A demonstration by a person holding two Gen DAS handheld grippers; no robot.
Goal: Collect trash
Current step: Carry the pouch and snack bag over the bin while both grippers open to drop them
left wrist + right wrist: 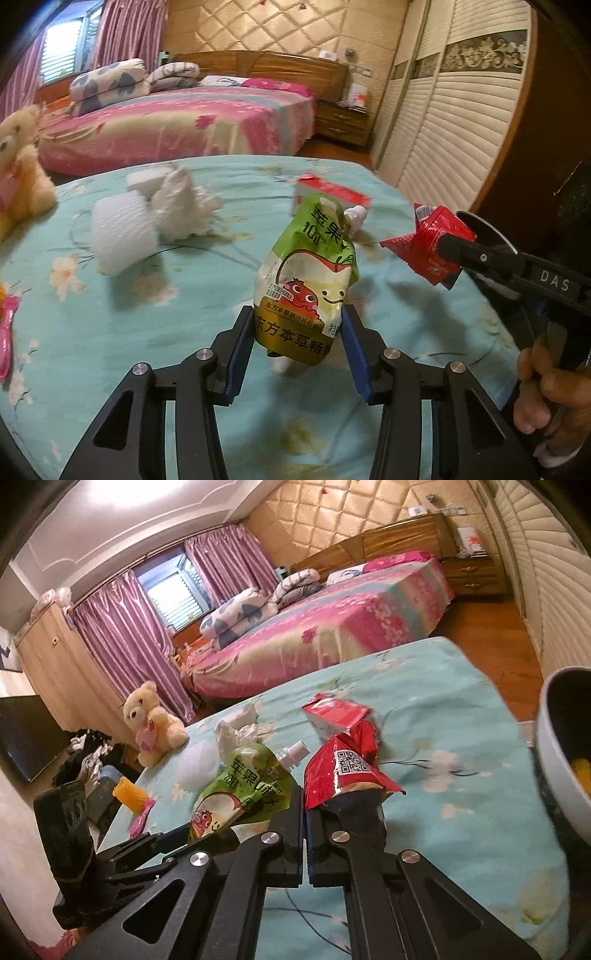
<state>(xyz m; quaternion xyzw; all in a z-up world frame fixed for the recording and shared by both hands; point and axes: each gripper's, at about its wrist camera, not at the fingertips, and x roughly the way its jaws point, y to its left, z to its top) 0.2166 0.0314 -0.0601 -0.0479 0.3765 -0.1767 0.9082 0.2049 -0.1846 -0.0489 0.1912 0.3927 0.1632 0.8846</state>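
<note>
A green juice pouch (306, 273) with a white spout stands upright between the blue pads of my left gripper (297, 317), which is shut on its lower part and holds it above the turquoise bed sheet (110, 332). My right gripper (305, 805) is shut on a crumpled red wrapper (343, 771) with a QR code. In the left wrist view the right gripper (448, 251) comes in from the right, the red wrapper (424, 240) sticking out of its tip. The green pouch (240, 790) shows left of the wrapper in the right wrist view.
On the sheet lie a white foam net (122, 232), crumpled tissue (181, 206) and a red-and-white carton (332, 192). A teddy bear (151, 723) sits at the left edge by an orange piece (131, 794). A white-rimmed bin (554, 760) stands at the right.
</note>
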